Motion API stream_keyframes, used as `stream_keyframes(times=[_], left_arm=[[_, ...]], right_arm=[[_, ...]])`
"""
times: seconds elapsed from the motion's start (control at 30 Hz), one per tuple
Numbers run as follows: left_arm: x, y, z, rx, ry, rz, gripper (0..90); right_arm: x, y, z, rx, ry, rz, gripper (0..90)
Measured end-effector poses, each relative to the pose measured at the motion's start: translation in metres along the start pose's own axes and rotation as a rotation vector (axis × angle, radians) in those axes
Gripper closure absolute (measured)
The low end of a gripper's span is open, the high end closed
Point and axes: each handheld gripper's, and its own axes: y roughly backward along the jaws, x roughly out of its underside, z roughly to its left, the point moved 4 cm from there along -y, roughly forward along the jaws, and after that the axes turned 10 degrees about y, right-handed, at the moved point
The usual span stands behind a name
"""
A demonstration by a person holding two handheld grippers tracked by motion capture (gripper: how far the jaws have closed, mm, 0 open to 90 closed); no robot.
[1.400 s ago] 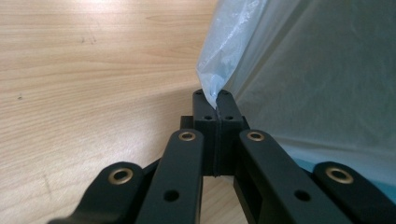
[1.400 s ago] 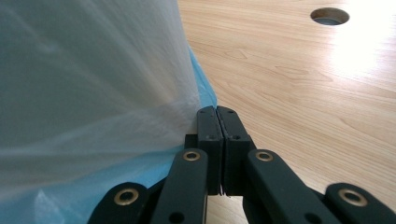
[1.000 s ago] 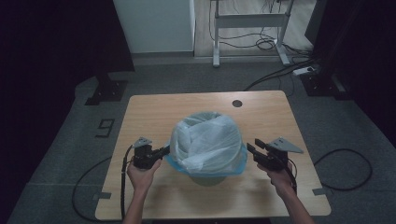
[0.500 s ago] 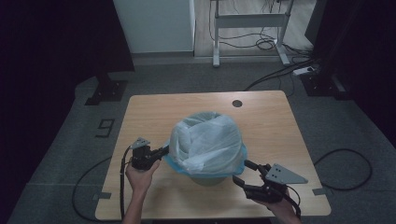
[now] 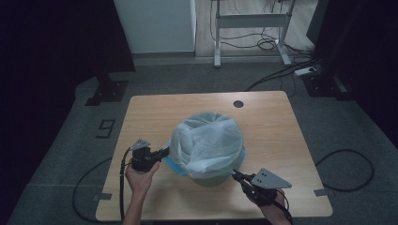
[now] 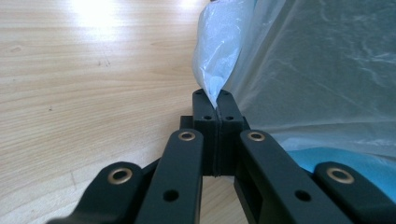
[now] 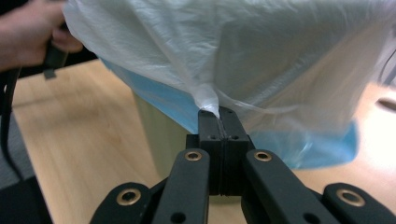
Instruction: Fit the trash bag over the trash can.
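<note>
**Both grippers pinching the bag**

The left gripper (image 6: 217, 106) is clenching a fold of the white plastic bag (image 5: 209, 143) draped over the bin (image 5: 211, 178) on the worktop (image 5: 277, 122). The right gripper (image 7: 218, 116), jaws just closing, is pinching the bag's near edge.
</note>
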Motion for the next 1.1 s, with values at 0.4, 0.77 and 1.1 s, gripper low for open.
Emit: stream_keyframes(times=[0.4,0.77,1.1], left_arm=[[0.013,-0.001,0.009,-0.025,0.028,0.062,88.9],[0.009,0.018,0.01,-0.062,0.013,-0.05,37.3],[-0.004,0.059,0.0,0.065,-0.094,-0.148,27.5]], right_arm=[[0.058,-0.028,-0.015,-0.049,-0.114,0.156,88.5],[0.049,-0.012,-0.02,-0.005,-0.149,0.036,46.0],[0.047,0.006,-0.028,0.024,-0.173,-0.033,36.3]])
